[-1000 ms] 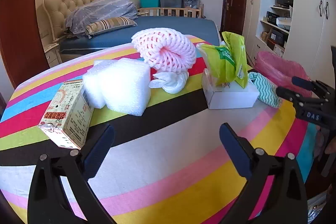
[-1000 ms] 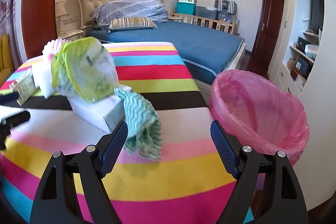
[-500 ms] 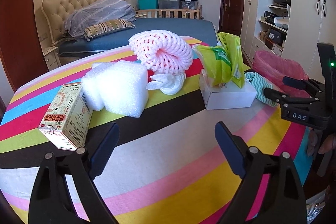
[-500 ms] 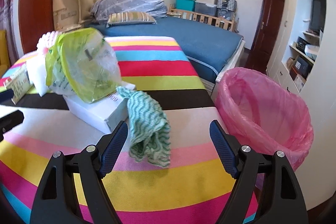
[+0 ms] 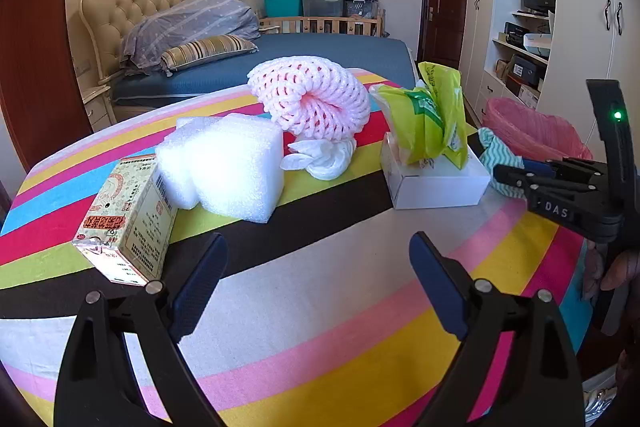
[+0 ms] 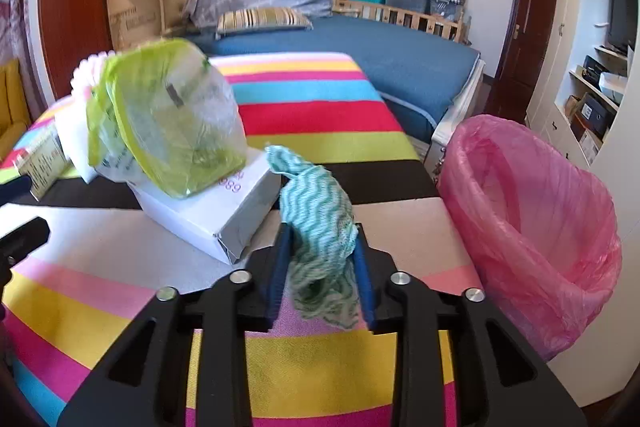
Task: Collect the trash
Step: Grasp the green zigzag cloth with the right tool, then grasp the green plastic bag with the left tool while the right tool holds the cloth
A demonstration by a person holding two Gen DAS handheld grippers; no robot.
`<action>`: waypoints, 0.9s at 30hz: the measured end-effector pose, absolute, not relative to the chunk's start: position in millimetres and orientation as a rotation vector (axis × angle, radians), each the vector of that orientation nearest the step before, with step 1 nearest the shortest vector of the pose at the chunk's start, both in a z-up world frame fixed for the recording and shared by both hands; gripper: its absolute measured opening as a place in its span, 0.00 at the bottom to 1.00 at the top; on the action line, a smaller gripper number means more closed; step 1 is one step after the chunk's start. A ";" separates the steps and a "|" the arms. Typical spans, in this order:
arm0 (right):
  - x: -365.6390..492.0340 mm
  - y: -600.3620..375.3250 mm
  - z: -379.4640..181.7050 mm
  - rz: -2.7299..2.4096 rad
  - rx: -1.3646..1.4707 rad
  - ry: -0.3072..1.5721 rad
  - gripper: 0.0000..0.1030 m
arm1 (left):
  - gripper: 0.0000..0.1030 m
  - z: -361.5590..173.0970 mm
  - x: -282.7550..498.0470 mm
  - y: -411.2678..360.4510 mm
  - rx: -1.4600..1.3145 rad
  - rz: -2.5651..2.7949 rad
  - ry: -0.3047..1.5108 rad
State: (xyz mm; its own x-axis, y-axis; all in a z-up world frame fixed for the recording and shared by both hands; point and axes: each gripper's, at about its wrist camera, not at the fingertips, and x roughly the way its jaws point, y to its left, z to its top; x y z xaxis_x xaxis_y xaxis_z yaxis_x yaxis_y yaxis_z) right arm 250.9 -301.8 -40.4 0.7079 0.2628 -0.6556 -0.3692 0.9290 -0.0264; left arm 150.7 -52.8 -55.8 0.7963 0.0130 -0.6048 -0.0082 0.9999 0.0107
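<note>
Right gripper [image 6: 322, 267] went from wide open around the green wavy cloth [image 6: 320, 223] to closing on it: fingers [image 6: 278, 267] are narrow now, pads pressing the cloth from both sides, cloth bunched between them, lower centre of the right wrist frame. The cloth's bottom fold looks to be on the striped counter [image 6: 120, 315], so I read this as grip just made, lift not yet begun. Cloth sits just right of the white box [image 6: 208, 215], which carries the green plastic bag [image 6: 168, 119]; careful on the pull-up, the cloth's top edge is touching or nearly touching the box corner. Pink-lined bin [image 6: 532, 219] is at the right of the frame, beside the counter edge, mouth open and facing the gripper, so the carry is a short move right. Left gripper [image 5: 316, 279] hasn't shifted, fingers [image 5: 200, 283] wide with nothing between them, hovering over bare counter at the bottom of its frame. From its view the rest of the trash is untouched: paper carton [image 5: 128, 219] left, 2 white foam blocks [image 5: 228, 167], pink foam net [image 5: 312, 99] centre, crumpled white tissue [image 5: 324, 157] under it. Judgement: 1st item being picked, most of the task is left
</note>
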 end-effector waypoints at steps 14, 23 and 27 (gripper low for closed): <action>212.3 -328.2 -25.0 0.320 -0.064 0.601 0.19 | 0.95 -29.0 172.1 -96.3 -0.043 -0.153 0.591; 201.9 -344.5 -27.1 0.332 -0.034 0.577 0.19 | 0.95 -22.9 229.7 -112.2 -0.094 -0.070 0.609; 200.9 -343.0 -28.0 0.340 -0.029 0.581 0.19 | 0.80 -26.0 243.0 -118.5 -0.079 -0.064 0.618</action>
State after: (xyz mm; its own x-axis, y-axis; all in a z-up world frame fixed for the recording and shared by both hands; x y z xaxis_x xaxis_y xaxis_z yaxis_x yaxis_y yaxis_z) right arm 200.9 -343.0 -28.0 0.7821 0.3068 -0.5424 -0.3232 0.9439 0.0680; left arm 243.0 -118.5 -26.0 0.8133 -0.0835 -0.5758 0.0362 0.9950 -0.0932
